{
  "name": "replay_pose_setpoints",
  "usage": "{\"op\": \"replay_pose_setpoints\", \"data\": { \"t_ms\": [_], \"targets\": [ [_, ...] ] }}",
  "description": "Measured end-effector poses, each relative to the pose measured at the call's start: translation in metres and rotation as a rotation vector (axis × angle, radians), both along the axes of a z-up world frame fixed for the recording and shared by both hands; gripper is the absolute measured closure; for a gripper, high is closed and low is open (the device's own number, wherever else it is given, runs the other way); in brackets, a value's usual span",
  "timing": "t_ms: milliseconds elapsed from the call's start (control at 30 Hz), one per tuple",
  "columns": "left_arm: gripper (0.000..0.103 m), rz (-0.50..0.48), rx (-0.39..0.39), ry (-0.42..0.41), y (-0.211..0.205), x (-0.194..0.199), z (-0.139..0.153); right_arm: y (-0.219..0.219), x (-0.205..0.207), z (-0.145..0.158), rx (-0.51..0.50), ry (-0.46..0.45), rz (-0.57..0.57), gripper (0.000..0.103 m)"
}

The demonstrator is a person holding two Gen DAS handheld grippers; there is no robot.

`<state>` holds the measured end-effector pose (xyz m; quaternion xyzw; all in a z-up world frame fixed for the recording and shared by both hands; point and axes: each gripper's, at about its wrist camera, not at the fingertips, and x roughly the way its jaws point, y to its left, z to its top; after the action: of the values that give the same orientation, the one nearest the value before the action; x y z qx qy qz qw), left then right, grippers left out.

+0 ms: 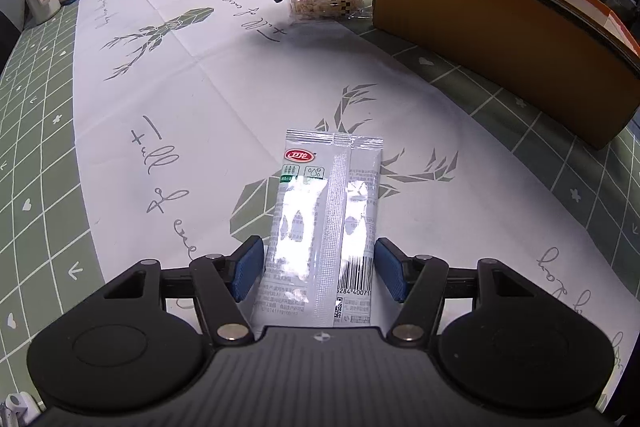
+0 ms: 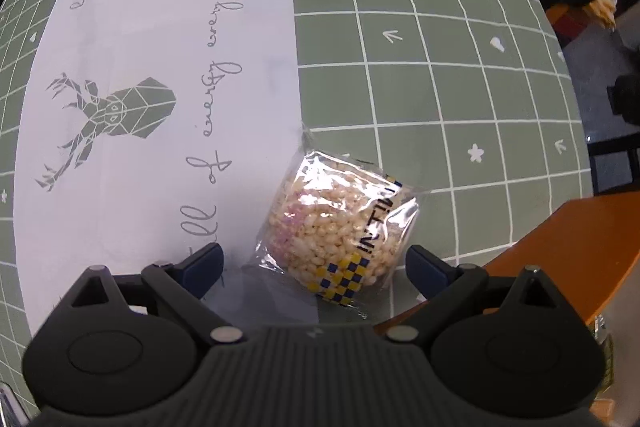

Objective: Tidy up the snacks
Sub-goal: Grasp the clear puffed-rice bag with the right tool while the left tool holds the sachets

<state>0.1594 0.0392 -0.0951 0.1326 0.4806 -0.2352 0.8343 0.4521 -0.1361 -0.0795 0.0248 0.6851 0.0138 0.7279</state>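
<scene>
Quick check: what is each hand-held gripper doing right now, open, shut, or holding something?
Left hand-held gripper: open, pads either side of the white sachet, not pressing.
Right hand-held gripper: open wide over the puffed rice packet, nothing held.

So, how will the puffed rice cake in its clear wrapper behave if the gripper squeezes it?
The puffed rice cake probably weighs little and may crumble, being loose-looking puffed grains. Its glossy wrapper looks slippery, and the crinkled ends would likely flop.
</scene>
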Motion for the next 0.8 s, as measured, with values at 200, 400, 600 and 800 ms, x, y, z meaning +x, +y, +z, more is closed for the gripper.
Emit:
{"op": "replay_pose_setpoints", "data": {
  "t_ms": [200,400,600,800],
  "targets": [
    [0.032,-0.002,-0.004,-0.004,0.001,-0.001,0.0,0.008,0.0,-0.006,-0.063,-0.042,0.006,0.015],
    [0.032,-0.003,-0.005,-0.005,0.002,-0.002,0.0,0.029,-0.012,-0.005,-0.135,-0.106,0.123,0.026],
    [0.032,-0.003,-0.008,-0.005,0.003,-0.003,0.0,0.061,-0.06,0.008,-0.063,-0.079,0.35,0.026],
    [0.03,0.014,-0.03,0.009,0.008,-0.005,0.002,0.09,-0.137,0.017,-0.04,-0.047,0.678,0.027]
  ]
}}
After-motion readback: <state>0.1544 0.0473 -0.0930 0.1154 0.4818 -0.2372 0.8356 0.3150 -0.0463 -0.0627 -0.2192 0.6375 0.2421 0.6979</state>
